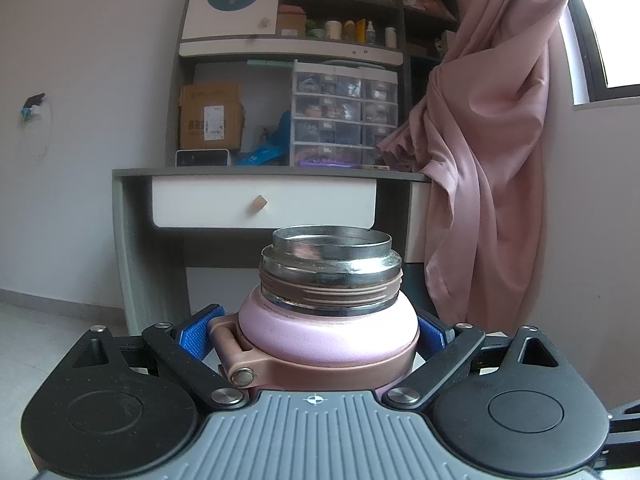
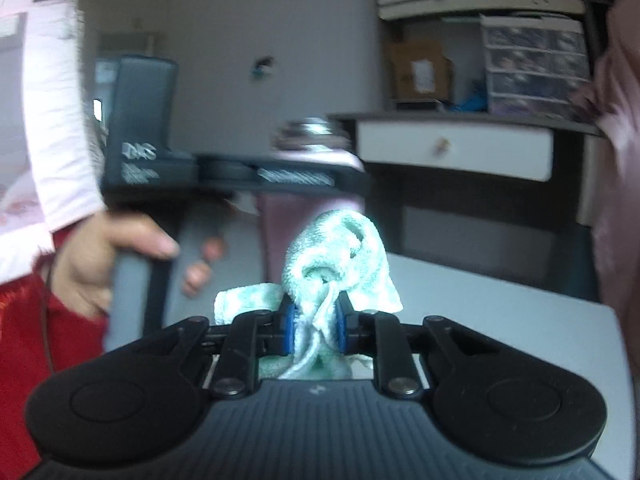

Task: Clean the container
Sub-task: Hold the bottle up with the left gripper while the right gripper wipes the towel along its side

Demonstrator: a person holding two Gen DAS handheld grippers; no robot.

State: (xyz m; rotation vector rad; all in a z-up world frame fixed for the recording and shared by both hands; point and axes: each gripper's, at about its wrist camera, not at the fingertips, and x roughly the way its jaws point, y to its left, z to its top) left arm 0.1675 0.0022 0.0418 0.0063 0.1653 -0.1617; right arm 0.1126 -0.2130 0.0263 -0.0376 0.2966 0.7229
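Between the blue-padded fingers of the left gripper [image 1: 312, 334] stands the pink, round-shouldered insulated flask with a bare steel threaded mouth [image 1: 330, 304], upright, its lid off and its rose-gold carrying-handle hinge turned toward the camera; the pads press on both sides of its body, so it is firmly clamped. The right gripper [image 2: 316, 326] has its jaws pinched nearly together on a bunched pale-green terry cloth [image 2: 340, 256], whose folds bulge above the pads and hang below them. In the right wrist view the flask [image 2: 316, 148] shows ahead and somewhat higher than the cloth, well apart from it, with the left gripper's dark body and a person's hand [image 2: 100, 252] in a pale pink sleeve [image 2: 52, 120] gripping its handle. As a judgement: opening the container and picking up the cloth are done, while wiping has not begun, since the cloth touches neither mouth nor wall of the flask; bringing it to the opening and rubbing rim and inside are left. Whether the steel interior is soiled cannot be told. Below the right gripper lies a plain pale grey tabletop [image 2: 500, 304]. Beyond stand a grey desk with a white drawer and wooden knob [image 1: 264, 200], a brown cardboard box [image 1: 210, 116], clear plastic drawer units [image 1: 344, 112], cluttered shelves, a dusky pink curtain [image 1: 492, 140] beside a bright window, and pale walls.
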